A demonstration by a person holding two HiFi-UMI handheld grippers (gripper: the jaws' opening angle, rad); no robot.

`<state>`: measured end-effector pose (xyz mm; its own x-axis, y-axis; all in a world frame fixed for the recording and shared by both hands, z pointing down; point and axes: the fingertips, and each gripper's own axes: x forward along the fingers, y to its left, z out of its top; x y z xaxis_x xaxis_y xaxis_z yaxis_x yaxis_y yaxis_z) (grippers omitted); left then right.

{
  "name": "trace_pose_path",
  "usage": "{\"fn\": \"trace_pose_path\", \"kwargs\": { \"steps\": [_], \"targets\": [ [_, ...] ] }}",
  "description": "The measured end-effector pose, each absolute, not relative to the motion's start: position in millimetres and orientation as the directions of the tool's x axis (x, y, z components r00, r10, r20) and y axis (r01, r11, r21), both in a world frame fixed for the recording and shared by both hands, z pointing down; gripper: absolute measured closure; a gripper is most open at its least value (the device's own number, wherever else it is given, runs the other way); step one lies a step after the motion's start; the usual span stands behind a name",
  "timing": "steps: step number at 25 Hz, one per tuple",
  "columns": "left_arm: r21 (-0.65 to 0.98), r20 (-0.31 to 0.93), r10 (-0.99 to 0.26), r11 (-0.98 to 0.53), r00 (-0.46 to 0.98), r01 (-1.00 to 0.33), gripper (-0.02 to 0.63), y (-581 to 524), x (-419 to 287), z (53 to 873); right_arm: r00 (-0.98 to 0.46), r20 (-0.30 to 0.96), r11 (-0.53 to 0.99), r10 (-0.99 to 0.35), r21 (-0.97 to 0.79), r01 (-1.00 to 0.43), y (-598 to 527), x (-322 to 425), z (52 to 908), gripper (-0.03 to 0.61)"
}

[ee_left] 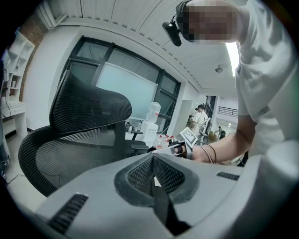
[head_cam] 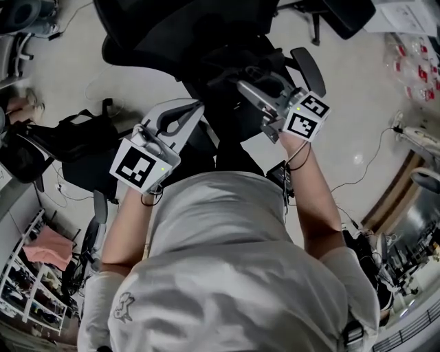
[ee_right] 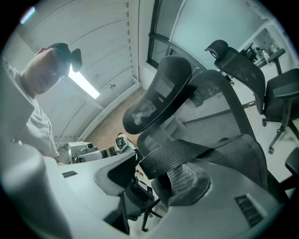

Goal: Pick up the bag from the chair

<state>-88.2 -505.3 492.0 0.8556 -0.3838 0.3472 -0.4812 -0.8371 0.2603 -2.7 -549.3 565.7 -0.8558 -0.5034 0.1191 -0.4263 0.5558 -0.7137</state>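
My right tool (ee_right: 154, 175) gapes wide, bag strap (ee_right: 187, 156) running crosswise between its jaws, just before the chair (ee_right: 219, 102) back. My left tool (ee_left: 152, 175) is closed, empty.

A pale, glossy floor (head_cam: 357, 82) carries a black mesh office chair (head_cam: 172, 34) at the far middle. To its left a dark, bag-like bundle with straps (head_cam: 72, 141) lies on the floor. At the right edge lies a white power strip (head_cam: 418, 134), its thin cable (head_cam: 375, 161) trailing nearer.

no legible text anywhere; papers (head_cam: 405, 17) on desk too blurred
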Motion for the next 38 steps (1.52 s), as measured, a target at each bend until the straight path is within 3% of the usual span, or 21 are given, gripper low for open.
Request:
{"fn": "trace_pose_path", "kwargs": {
  "steps": [8,12,18,38],
  "targets": [
    [0.277,0.337,-0.390,-0.829,0.857,-0.486,0.601,-505,-92,490,-0.853,0.039,0.565,-0.520,-0.733,-0.378,-580,-19,550,0.394],
    [0.281,0.335,-0.405,-0.819,0.851,-0.500,0.601,-507,-98,491,-0.846,0.035,0.574,-0.532,-0.720,-0.391,-589,-22,549,0.485],
    [0.286,0.325,-0.417,-0.812,0.849,-0.508,0.601,-504,-104,489,-0.830,0.024,0.564,-0.557,-0.723,-0.399,-587,-22,545,0.541],
    [0.230,0.231,-0.490,-0.812,0.840,-0.537,0.601,-463,-105,445,-0.812,-0.112,0.536,-0.572,-0.800,-0.268,-508,3,488,0.546]
  ]
}}
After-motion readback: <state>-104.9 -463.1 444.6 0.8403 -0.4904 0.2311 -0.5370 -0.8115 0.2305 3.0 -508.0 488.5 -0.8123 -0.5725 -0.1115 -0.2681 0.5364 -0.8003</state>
